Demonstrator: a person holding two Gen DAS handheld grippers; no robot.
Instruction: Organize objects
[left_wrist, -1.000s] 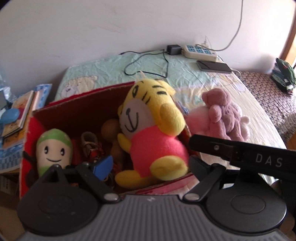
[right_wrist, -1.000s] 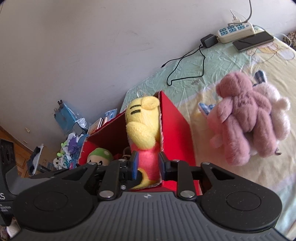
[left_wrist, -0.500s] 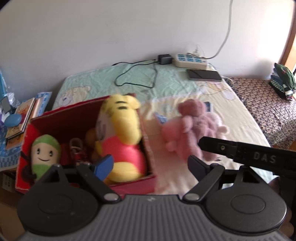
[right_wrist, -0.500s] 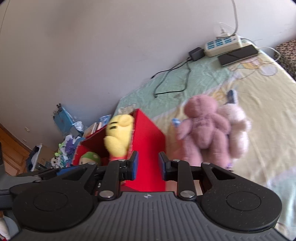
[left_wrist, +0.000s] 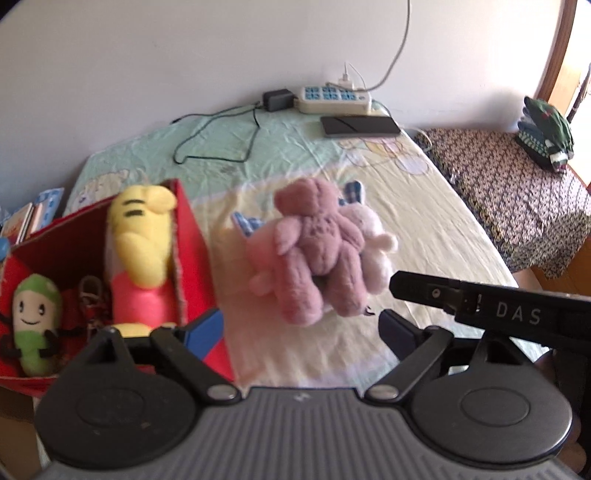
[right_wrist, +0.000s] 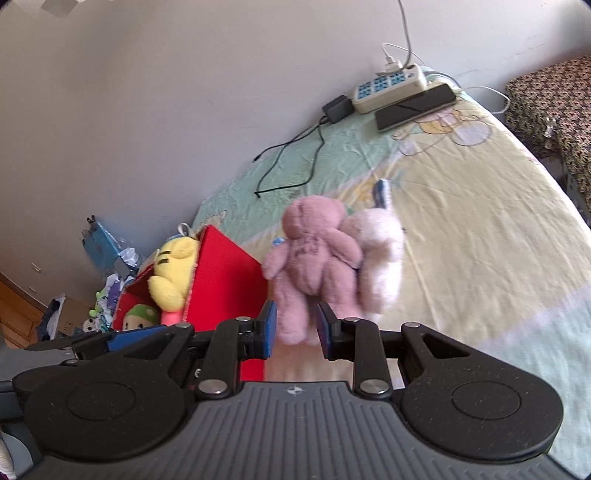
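At nine o'clock of the pink bears (left_wrist: 317, 251), red box (left_wrist: 192, 236) holds toys; left gripper (left_wrist: 299, 325) opening, empty; right gripper (right_wrist: 293, 328) narrowly parted, empty.

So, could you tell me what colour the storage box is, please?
Red; the box shows best in the right wrist view.

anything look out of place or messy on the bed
Yes. Two plush toys, a mauve bear and a paler pink one, lie piled together on the bed sheet beside the red box instead of in it. The yellow tiger sticks up above the box rim.
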